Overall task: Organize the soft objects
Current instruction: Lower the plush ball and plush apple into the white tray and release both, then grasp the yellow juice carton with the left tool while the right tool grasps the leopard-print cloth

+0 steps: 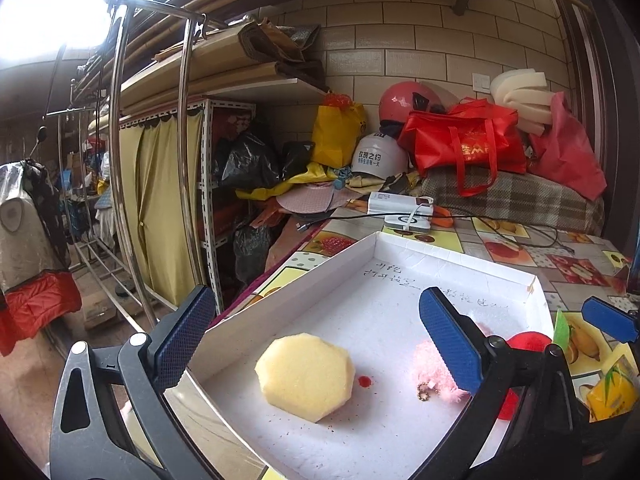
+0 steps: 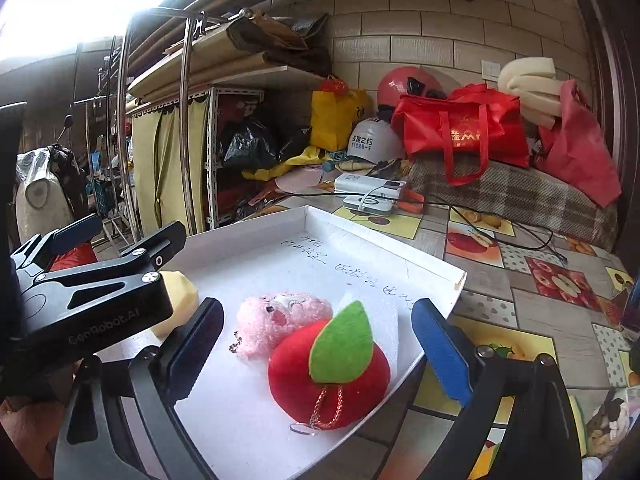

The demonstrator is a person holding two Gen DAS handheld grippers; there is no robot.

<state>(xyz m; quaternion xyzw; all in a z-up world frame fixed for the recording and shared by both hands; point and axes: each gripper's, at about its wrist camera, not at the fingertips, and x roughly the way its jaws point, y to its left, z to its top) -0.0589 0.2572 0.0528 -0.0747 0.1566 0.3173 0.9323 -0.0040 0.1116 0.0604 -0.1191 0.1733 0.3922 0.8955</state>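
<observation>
A white shallow box (image 1: pixel 372 248) (image 2: pixel 440 268) lies on the table. In it lie a yellow sponge (image 1: pixel 305 376) (image 2: pixel 182 300), a pink plush toy (image 1: pixel 430 364) (image 2: pixel 280 316) and a red plush apple with a green leaf (image 2: pixel 328 372) (image 1: pixel 528 342). My left gripper (image 1: pixel 320 344) is open above the box, its fingers either side of the sponge, not touching it. My right gripper (image 2: pixel 320 352) is open, its fingers either side of the apple and the pink toy. The left gripper's body shows at the left of the right wrist view (image 2: pixel 92 284).
The table has a fruit-pattern cloth (image 2: pixel 520 292). Behind the box lie a white power bank and charger (image 1: pixel 404 210) with a black cable (image 2: pixel 512 236). Helmets, red bags (image 1: pixel 464 140) and a foam piece are piled at the back. A metal rack (image 1: pixel 120 160) stands at the left.
</observation>
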